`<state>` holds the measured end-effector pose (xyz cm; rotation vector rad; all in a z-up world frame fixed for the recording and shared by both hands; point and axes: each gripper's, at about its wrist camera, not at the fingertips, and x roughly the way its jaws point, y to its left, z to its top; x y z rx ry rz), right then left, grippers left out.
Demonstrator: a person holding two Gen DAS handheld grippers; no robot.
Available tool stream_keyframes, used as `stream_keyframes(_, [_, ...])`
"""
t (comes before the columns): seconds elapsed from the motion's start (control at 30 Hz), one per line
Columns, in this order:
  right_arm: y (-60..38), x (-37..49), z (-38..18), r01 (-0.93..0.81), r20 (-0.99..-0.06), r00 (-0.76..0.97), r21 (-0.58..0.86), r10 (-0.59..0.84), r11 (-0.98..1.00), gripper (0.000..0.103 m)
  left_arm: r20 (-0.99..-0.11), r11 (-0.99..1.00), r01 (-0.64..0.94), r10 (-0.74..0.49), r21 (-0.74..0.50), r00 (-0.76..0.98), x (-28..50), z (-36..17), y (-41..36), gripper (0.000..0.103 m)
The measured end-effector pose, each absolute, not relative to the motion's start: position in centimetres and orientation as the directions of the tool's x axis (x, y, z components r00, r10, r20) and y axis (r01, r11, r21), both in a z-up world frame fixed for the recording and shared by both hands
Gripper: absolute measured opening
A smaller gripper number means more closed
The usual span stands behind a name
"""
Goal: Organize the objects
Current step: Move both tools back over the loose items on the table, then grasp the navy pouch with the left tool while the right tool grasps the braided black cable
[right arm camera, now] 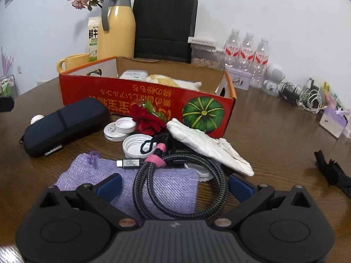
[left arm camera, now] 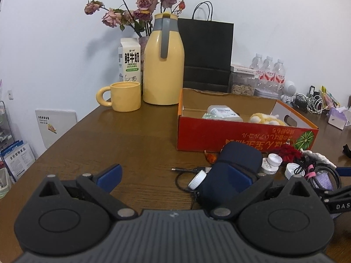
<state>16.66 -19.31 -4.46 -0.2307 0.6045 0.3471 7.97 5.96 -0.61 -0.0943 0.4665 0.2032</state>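
We have a heap of loose things lying on the dark wooden surface, just in front of the red cardboard box printed with a green pumpkin. Nearest us is the coiled black braided cable bound with a pink strap, which lies across the lilac woven pouch. Around them lie a crumpled white cloth, white plastic caps, a red fabric flower and a dark navy zipped case.

Our right gripper hangs low over the coil, its blue-padded fingers wide apart and holding nothing. Our left gripper is likewise spread and empty, with its right pad close against the navy case.

The box already holds a clear bottle and a yellow plush toy, so we judge the sorting is partly done and a pick is being lined up. Next, we would close on the cable's bundled part, so the coil lifts whole off the pouch, then carry it over the box's front wall.
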Motion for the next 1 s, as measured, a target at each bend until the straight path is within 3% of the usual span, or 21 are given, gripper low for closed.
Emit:
stream_keyframes(0.13, [-18.9,17.0,-4.6,-0.383,-0.598,0.765,-0.126,0.238,0.915,0.101,-0.46,0.975,-0.217,0.172,-0.046,0.871,7.7,-0.8,6.1,0.103])
stream_keyframes(0.23, [-19.0,16.9,-4.5,-0.387,-0.59,0.769,-0.124,0.245,0.914,0.089,-0.463,0.974,-0.222,0.175,-0.047,0.869,7.7,-0.9,6.2,0.103])
stream_keyframes(0.67, [-20.2,15.9,-3.6,-0.38,-0.52,0.804,-0.076,0.288,0.922,0.088,-0.484,0.975,-0.219,0.171,-0.044,0.858,8.0,-1.7,5.9,0.103])
stream_keyframes(1.0, [-21.1,13.4,-2.4,-0.372,-0.363,0.876,-0.084,0.319,0.924,0.087,-0.488,0.983,-0.183,0.147,-0.025,0.86,9.1,-1.9,4.6,0.103])
